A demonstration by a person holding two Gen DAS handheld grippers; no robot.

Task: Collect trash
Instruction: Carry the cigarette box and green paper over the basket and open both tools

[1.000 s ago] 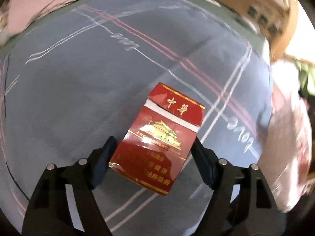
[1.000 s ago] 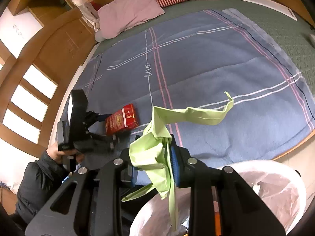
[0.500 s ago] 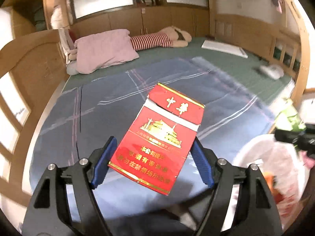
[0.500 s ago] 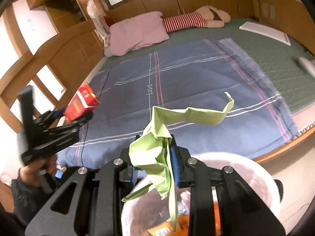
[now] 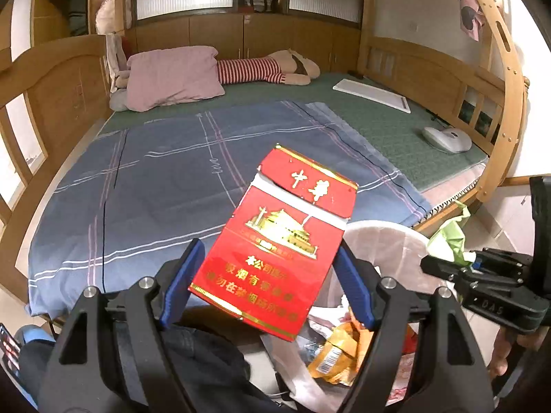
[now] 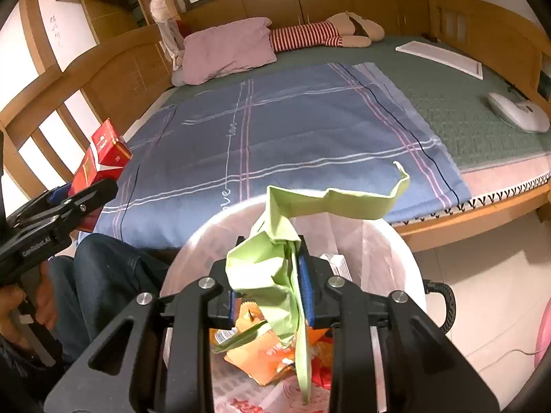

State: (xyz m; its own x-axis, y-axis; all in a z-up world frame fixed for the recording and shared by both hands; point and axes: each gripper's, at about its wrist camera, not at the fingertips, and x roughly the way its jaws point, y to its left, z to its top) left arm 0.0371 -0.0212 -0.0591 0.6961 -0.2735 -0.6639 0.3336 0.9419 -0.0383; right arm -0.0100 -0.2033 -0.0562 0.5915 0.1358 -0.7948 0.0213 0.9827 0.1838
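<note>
The green paper (image 6: 275,275) hides part of the bin's (image 6: 406,261) contents.

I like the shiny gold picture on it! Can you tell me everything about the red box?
The red box is a cardboard cigarette pack with gold Chinese writing and a gold building printed on the front. Its flip lid is partly open, showing a white strip under it. The left gripper pinches its sides between blue pads, holding it tilted in the air near the rim of the trash bin, in front of the bed. From the right wrist view it shows beside the blue blanket.
</note>
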